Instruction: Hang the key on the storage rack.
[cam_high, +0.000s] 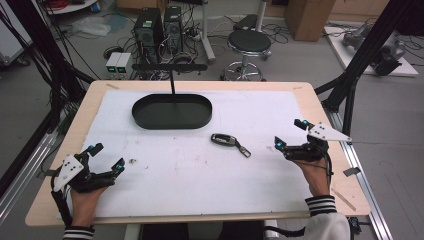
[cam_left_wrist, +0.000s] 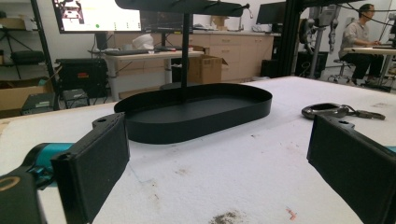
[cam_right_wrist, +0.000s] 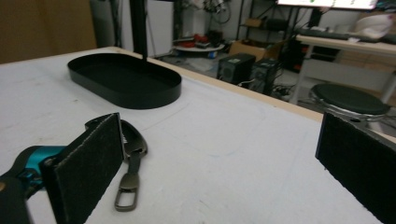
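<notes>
Count on the bench (cam_high: 300, 100): one key fob (cam_high: 224, 139) with a metal clip on a short strap, one black oval tray (cam_high: 172, 111) with an upright post and crossbar, two grippers.

Left gripper (cam_high: 106, 158): jaws spread wide, nothing between them, holding nothing. The hand (cam_high: 85, 197) grips it low at the near left of the bench, forearm coming in from the near edge, jaws aimed forward and toward the middle. In the left gripper view the tray (cam_left_wrist: 196, 112) lies ahead between the jaws, and the key fob (cam_left_wrist: 327, 110) lies just above the right-hand jaw, well apart from it.

Right gripper (cam_high: 290, 134): jaws likewise wide apart and empty. The hand (cam_high: 315, 175) holds it at the near right, jaws turned toward the middle of the bench. In the right gripper view the key fob (cam_right_wrist: 133, 154) lies just beside and partly behind the left-hand jaw, clip end nearest the camera; whether they touch I cannot tell. The tray (cam_right_wrist: 123, 79) sits farther ahead on that side.
</notes>
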